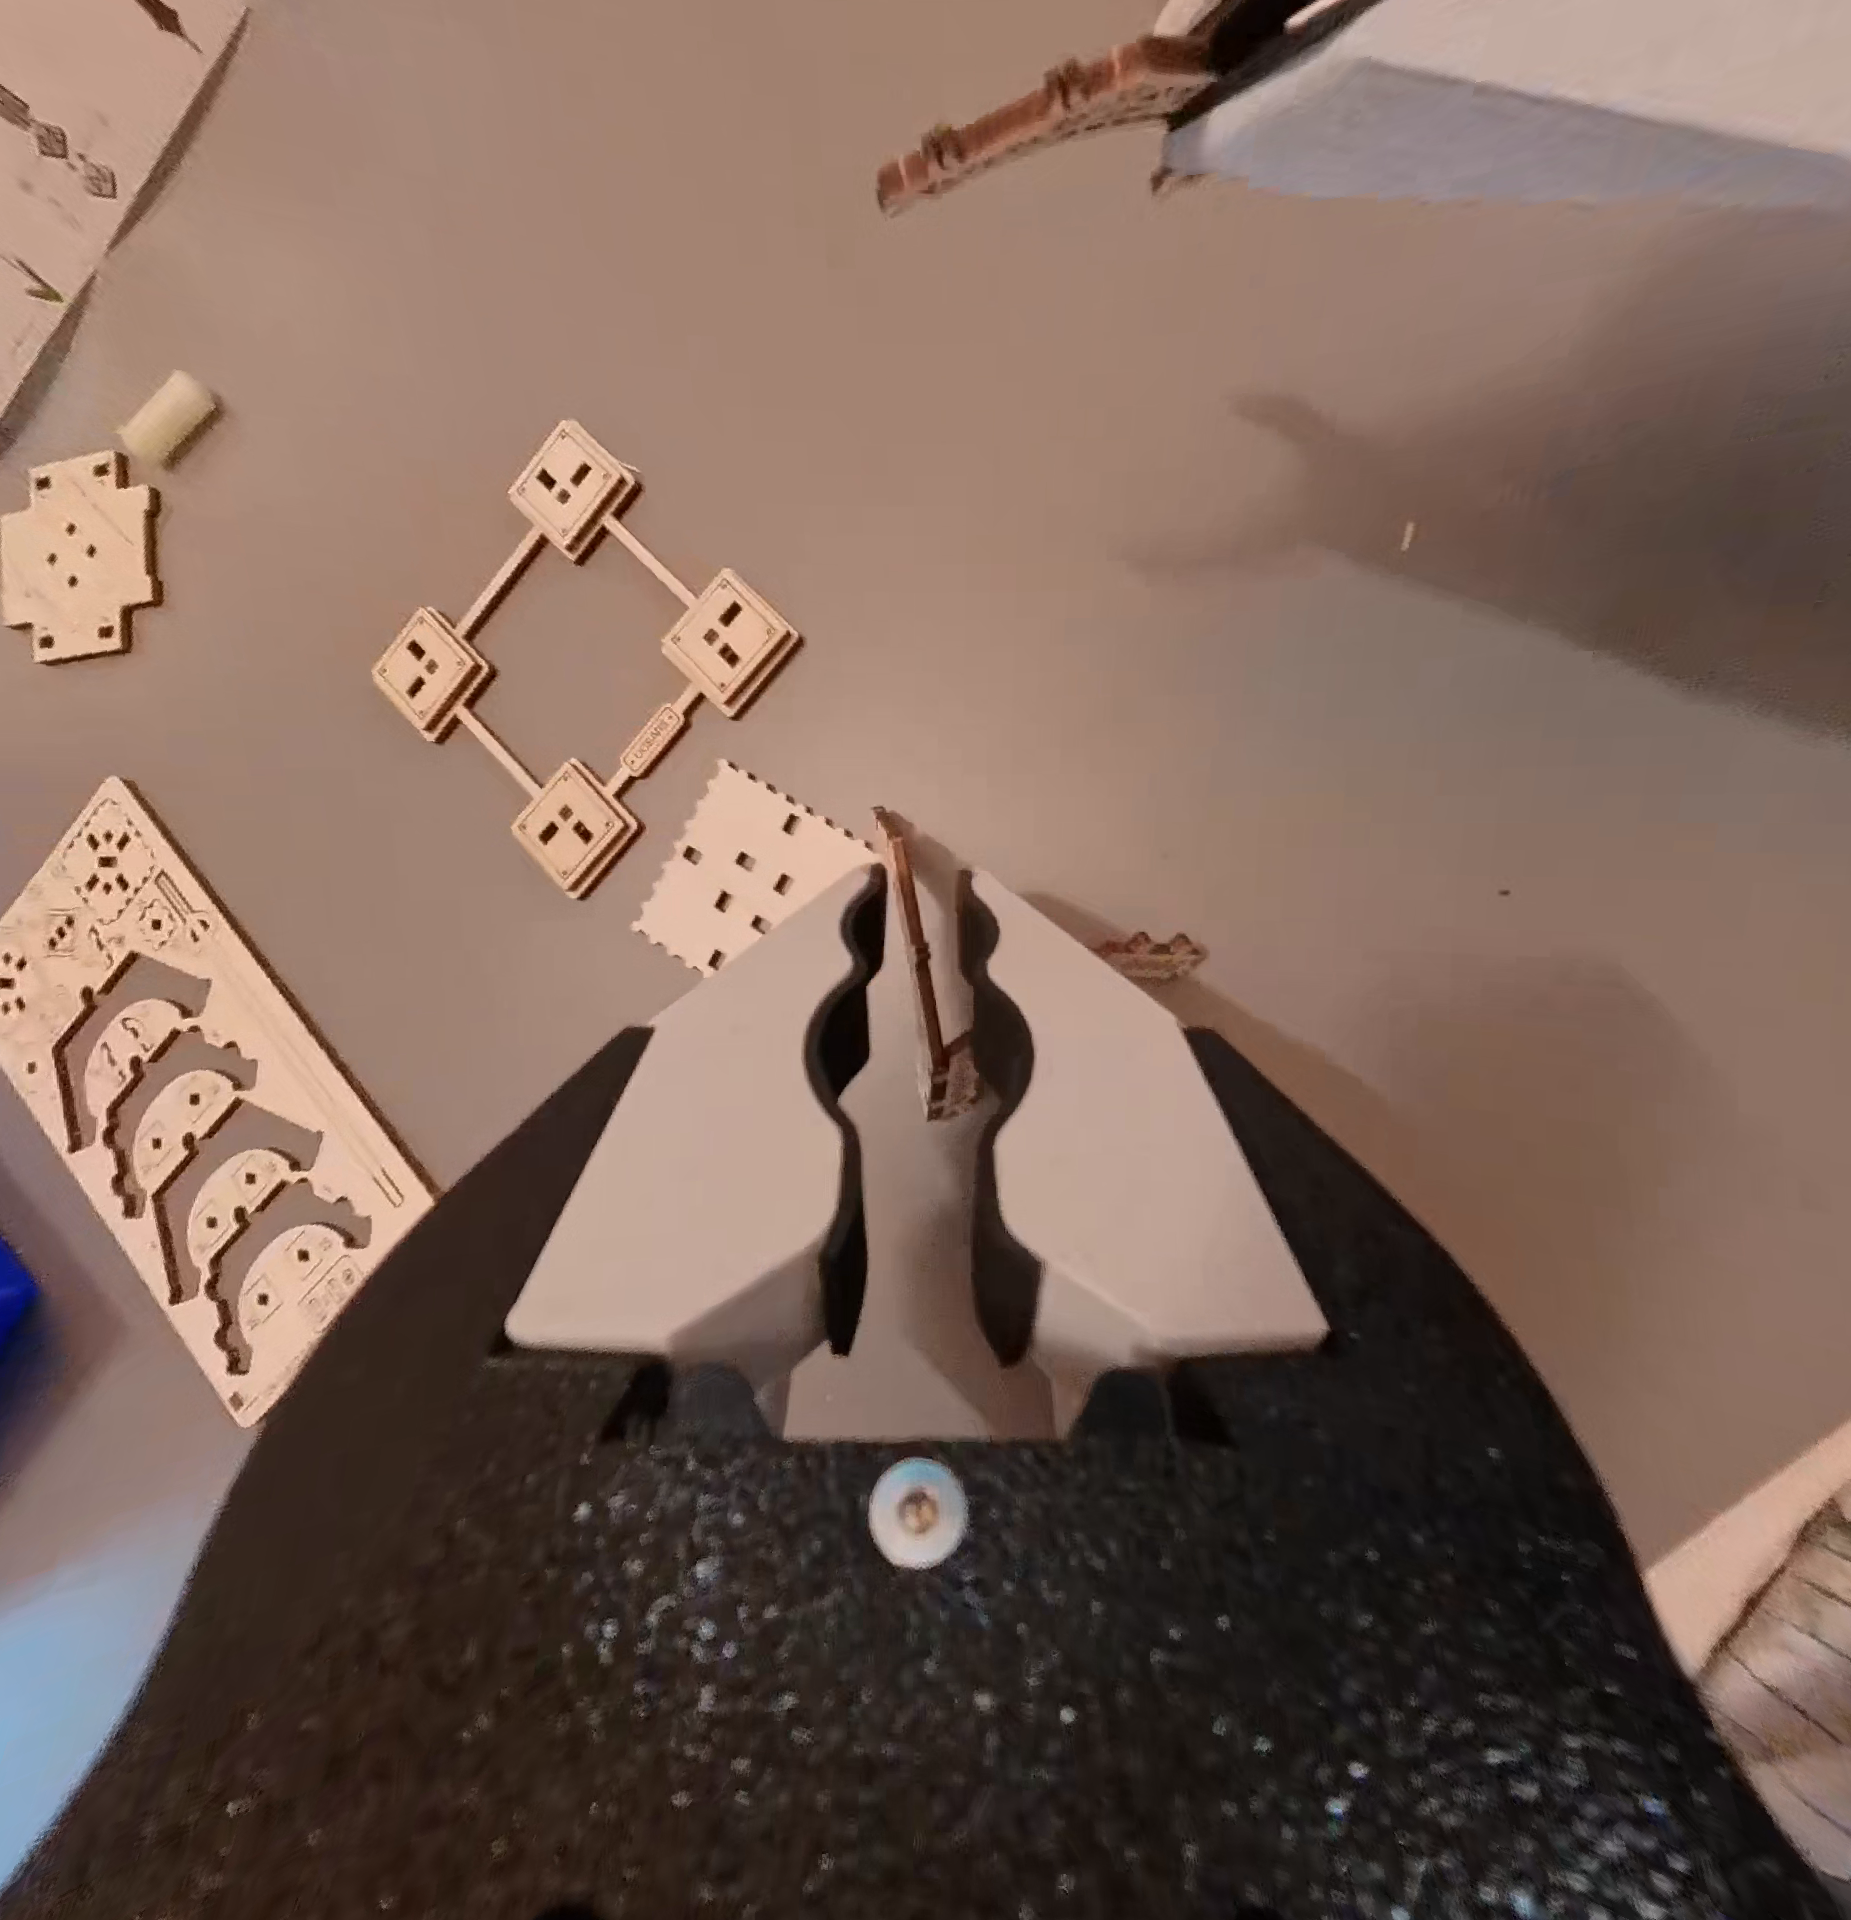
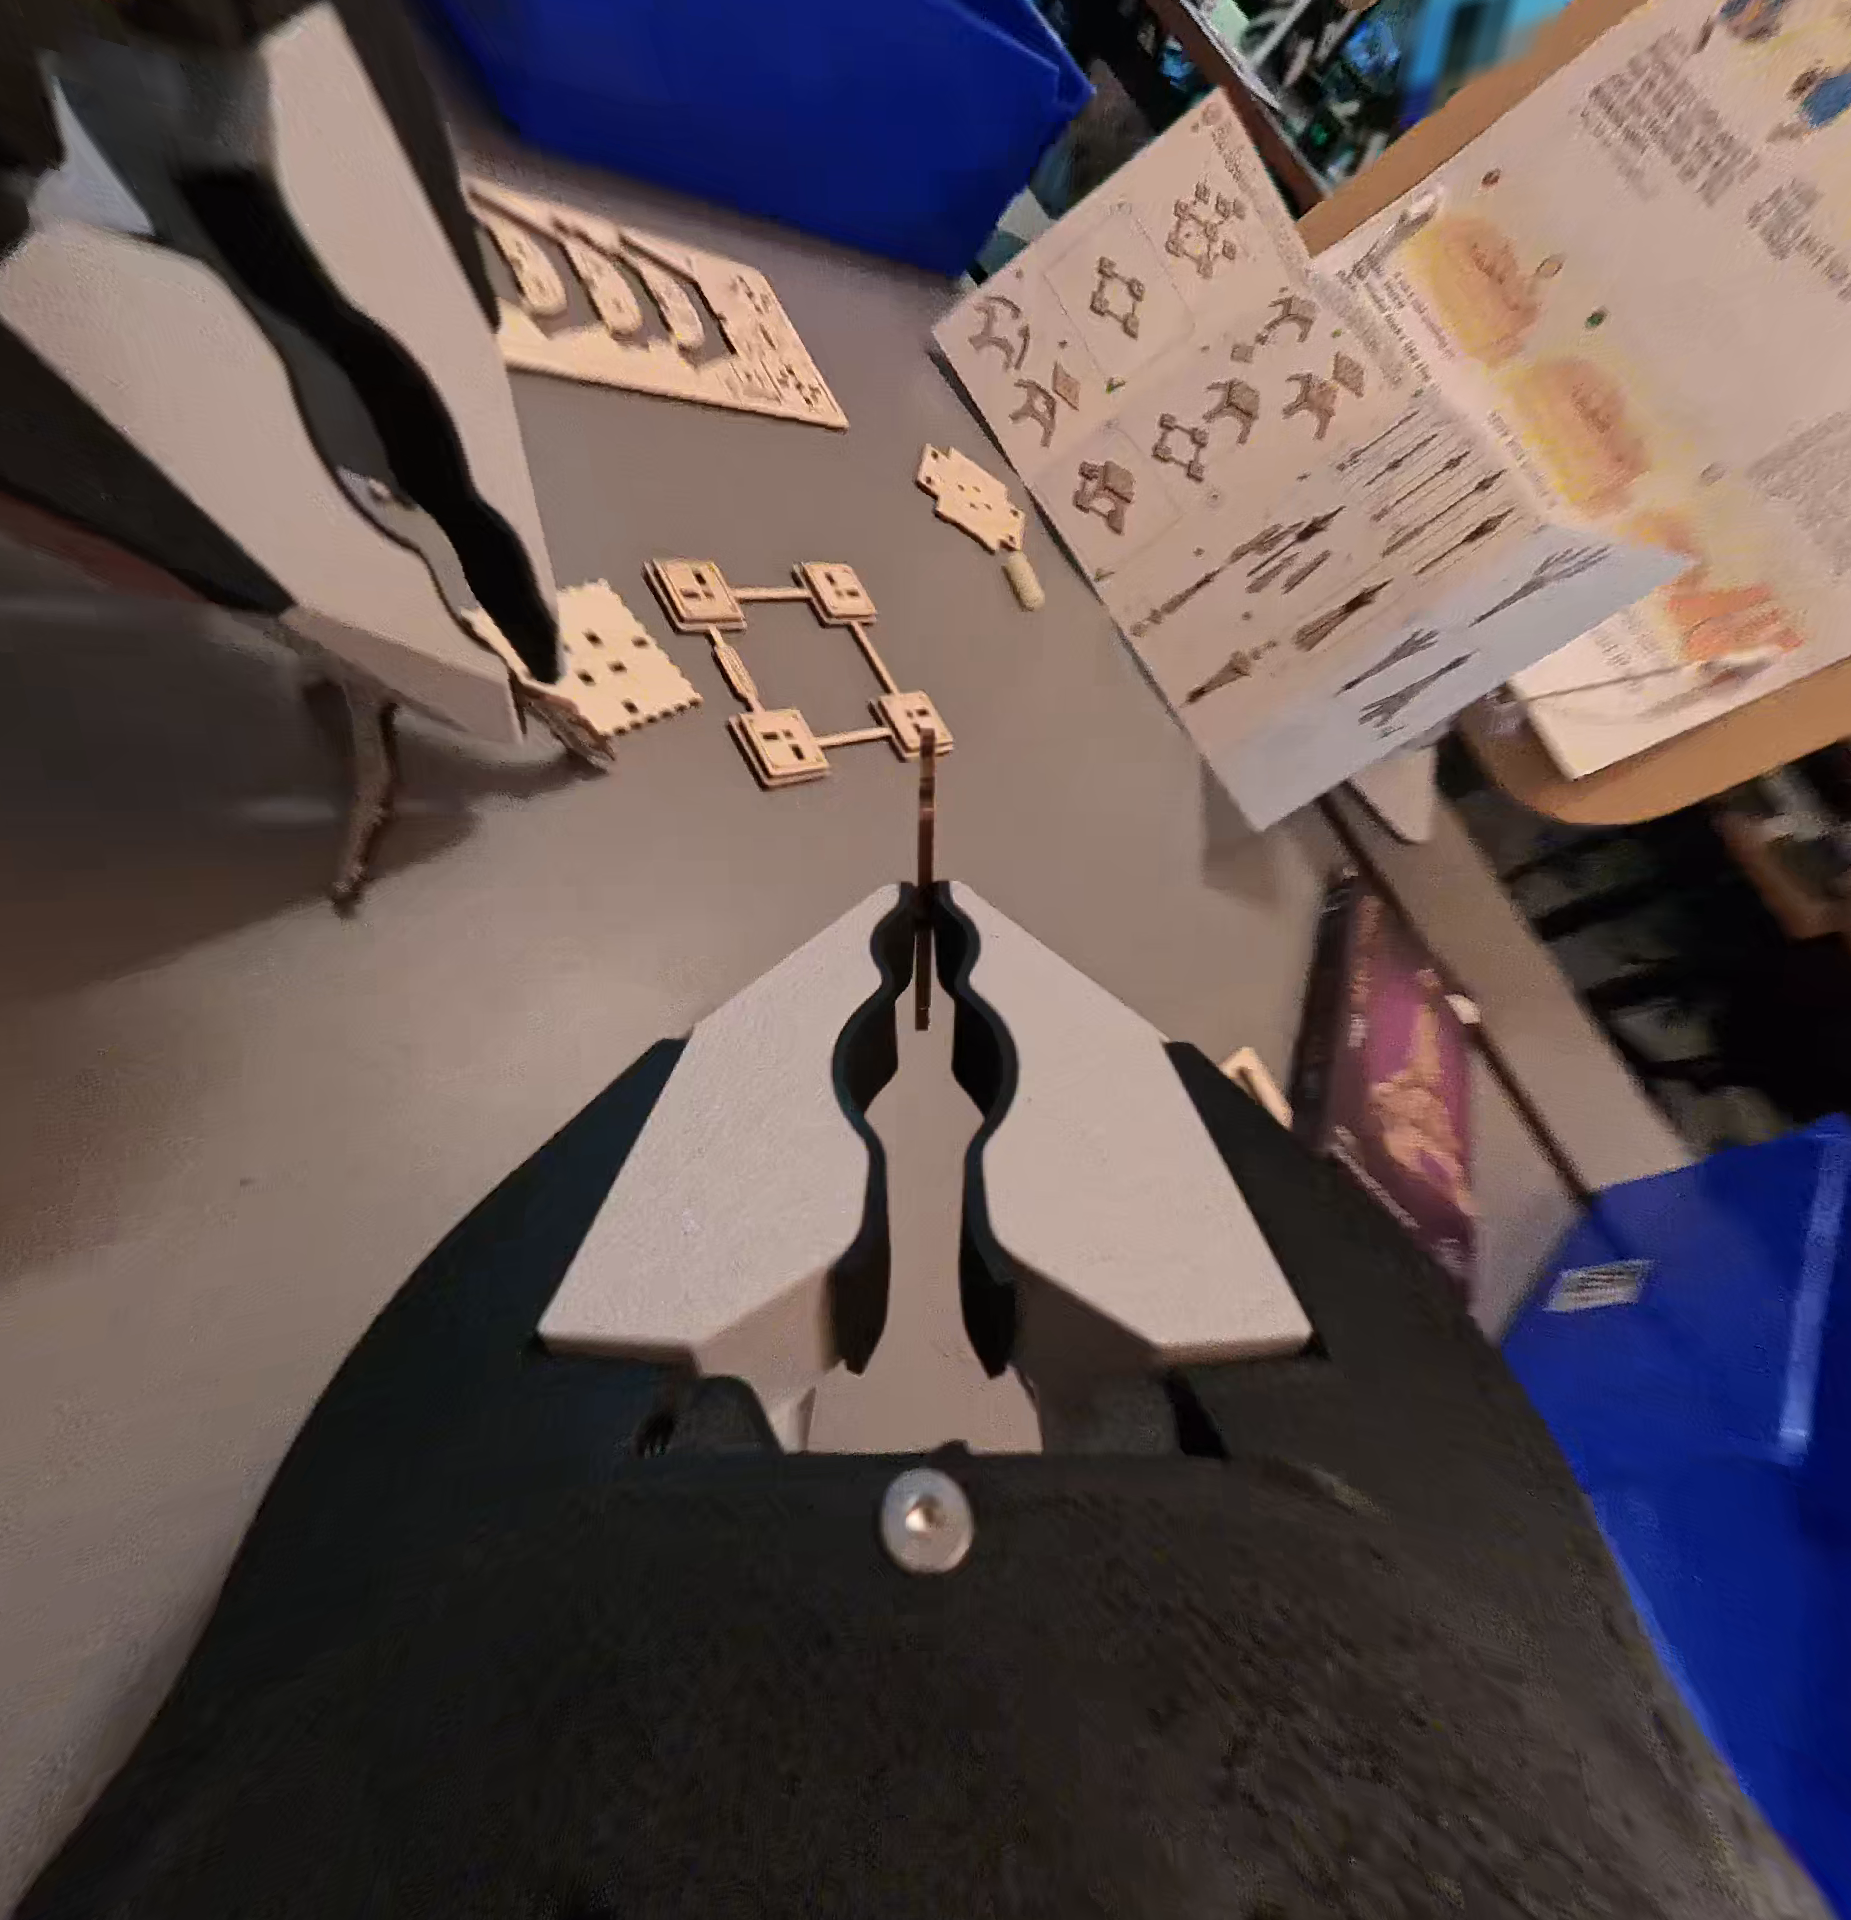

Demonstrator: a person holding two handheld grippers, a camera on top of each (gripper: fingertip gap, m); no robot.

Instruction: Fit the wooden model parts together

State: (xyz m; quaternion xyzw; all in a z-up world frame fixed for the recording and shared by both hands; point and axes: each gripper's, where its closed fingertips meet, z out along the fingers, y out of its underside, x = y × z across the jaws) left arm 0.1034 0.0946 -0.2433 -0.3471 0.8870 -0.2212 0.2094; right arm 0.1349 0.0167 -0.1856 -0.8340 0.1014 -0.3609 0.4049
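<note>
Two tongs — left tongs (image 1: 926,883), right tongs (image 2: 926,894) — each gripping one wooden strip (image 1: 926,977)

Both tools are looking pretty much identical: the left tool (image 1: 926,883) and right tool (image 2: 926,891) are each sporting a speckled black body, two pale grey wedge-shaped fingers (image 1: 734,1122) with wavy black inner edges, and one shiny round screw (image 2: 926,1519) sitting dead centre near the camera.
</note>
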